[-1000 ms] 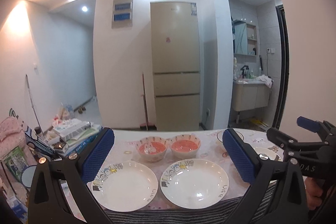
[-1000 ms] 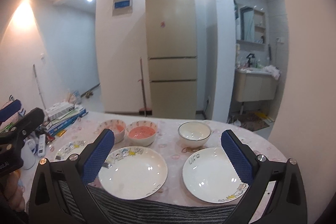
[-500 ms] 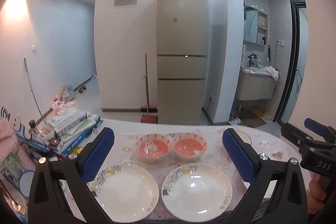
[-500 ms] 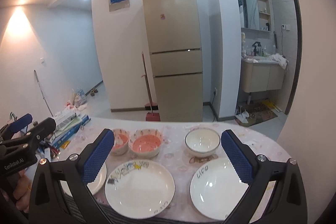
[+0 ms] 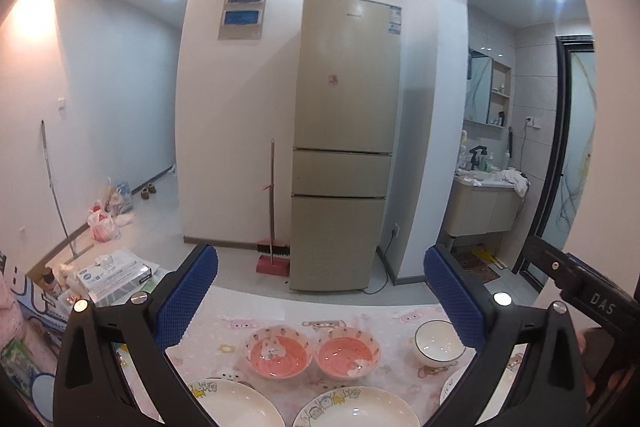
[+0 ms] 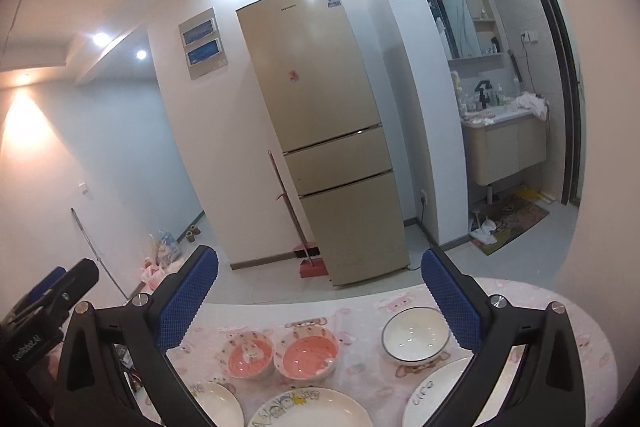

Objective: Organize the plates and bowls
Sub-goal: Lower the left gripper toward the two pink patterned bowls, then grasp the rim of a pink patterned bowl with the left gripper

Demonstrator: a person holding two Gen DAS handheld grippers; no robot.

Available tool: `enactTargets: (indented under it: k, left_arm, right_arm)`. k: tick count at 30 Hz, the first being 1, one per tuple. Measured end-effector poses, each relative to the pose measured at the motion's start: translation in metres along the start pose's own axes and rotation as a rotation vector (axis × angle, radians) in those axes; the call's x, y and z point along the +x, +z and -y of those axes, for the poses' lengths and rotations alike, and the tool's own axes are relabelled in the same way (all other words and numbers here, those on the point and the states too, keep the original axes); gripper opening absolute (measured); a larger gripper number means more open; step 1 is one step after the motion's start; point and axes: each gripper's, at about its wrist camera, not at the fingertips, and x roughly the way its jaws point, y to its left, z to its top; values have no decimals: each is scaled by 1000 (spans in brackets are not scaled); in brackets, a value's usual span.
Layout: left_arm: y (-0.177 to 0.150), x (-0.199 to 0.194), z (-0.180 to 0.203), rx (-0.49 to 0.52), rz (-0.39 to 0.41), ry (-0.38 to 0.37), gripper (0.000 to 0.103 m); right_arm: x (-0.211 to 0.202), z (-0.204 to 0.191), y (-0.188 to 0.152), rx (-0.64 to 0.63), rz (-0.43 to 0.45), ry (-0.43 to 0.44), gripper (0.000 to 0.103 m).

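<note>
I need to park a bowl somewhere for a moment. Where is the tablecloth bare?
Bare cloth lies behind the two pink-lined bowls, up to the table's far edge, and in the strip between them and the white dark-rimmed bowl. Right of that bowl the pink cartoon tablecloth is also bare. The near edge is crowded with white cartoon-print plates.

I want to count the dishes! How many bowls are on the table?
3. Two pink bowls sit side by side, one on the left and one on the right. A white bowl stands further right. More may be hidden below the frame.
</note>
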Motion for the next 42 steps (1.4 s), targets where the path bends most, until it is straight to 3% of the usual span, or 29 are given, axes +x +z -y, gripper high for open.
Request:
enactTargets:
  k: [2,4,7,11,14,18,20,23,25,29,35,37,42]
  left_arm:
    - [-1,18,-12,-19,-33,11,103]
    - [-5,36,-26,-44,-69,27,103]
    - [-16,67,-47,-60,-146,68,103]
    - [-41,113,-83,-139,-272,117,103]
    - [-69,160,-105,-195,-481,77,103]
    - [-104,201,-109,-108,-609,136,102]
    - [-121,220,-116,-122,-670,112,100]
    - [-144,242,-125,-189,-757,66,95]
    - [-155,254,-128,-197,-797,85,91]
    - [-175,271,-138,-262,-871,29,74]
    - [-190,282,-145,-328,-932,30,40]
    - [-195,285,-145,-328,-947,35,38]
    - [-203,290,-145,-313,-976,46,26]
  right_arm:
    - [20,-9,-2,-7,-33,16,103]
    - [46,-21,-7,-32,-73,18,93]
    - [97,-43,-15,-93,-173,34,91]
    - [181,-79,-41,-230,-423,108,86]
    - [232,-98,-66,-332,-605,123,80]
    - [293,-112,-108,-444,-807,103,75]
    - [315,-112,-121,-450,-865,120,75]
    - [334,-107,-134,-407,-913,159,70]
    - [346,-102,-140,-377,-951,188,62]
    - [366,-104,-152,-358,-1002,187,46]
    - [376,-114,-170,-420,-1034,232,37]
    - [380,-118,-180,-445,-1041,217,25]
    - [390,-124,-199,-466,-1077,209,20]
